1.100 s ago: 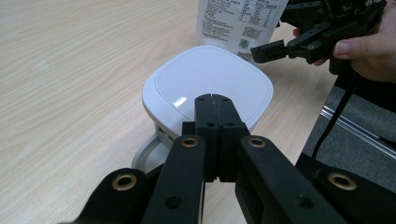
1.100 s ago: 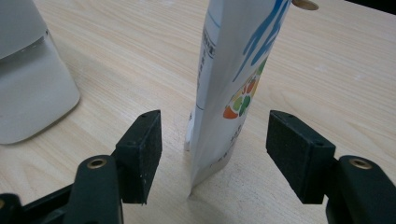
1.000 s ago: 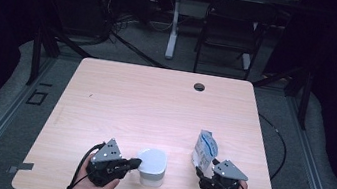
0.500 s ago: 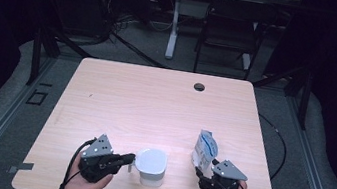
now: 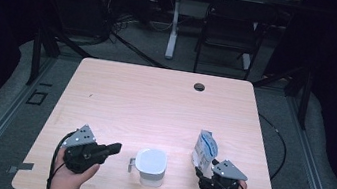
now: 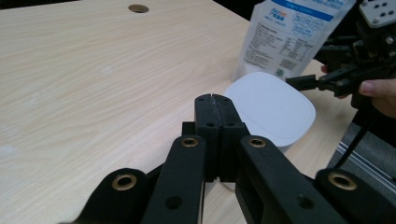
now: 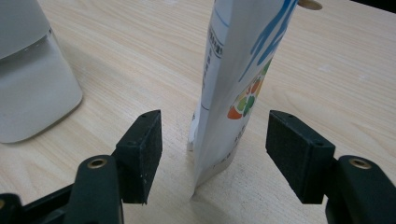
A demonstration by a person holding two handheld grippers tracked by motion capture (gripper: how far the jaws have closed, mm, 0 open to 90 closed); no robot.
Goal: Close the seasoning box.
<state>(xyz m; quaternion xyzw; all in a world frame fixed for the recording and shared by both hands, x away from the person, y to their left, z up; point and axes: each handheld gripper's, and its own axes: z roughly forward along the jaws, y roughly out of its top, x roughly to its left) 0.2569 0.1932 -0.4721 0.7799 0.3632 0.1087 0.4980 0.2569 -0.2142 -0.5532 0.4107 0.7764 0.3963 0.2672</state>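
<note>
A white lidded container (image 5: 151,165) stands near the table's front edge, between my two grippers. My left gripper (image 5: 115,147) is shut with nothing in it, its tips a short way left of the container and pointing toward it. In the left gripper view the closed jaws (image 6: 215,100) point at the white lid (image 6: 271,109). A white and blue pouch (image 5: 204,149) stands upright at the right. My right gripper (image 7: 219,154) is open, and the pouch (image 7: 233,84) stands between its pads (image 7: 140,147) without touching either.
A round cable hole (image 5: 199,86) sits near the table's far edge. A light wooden tabletop (image 5: 154,107) stretches beyond the objects. A chair and desk legs stand on the floor behind the table. The table's right edge is close to the right hand.
My left gripper has drawn back to the left, away from the white container, jaws still shut. The right gripper and the pouch have stayed where they were.
</note>
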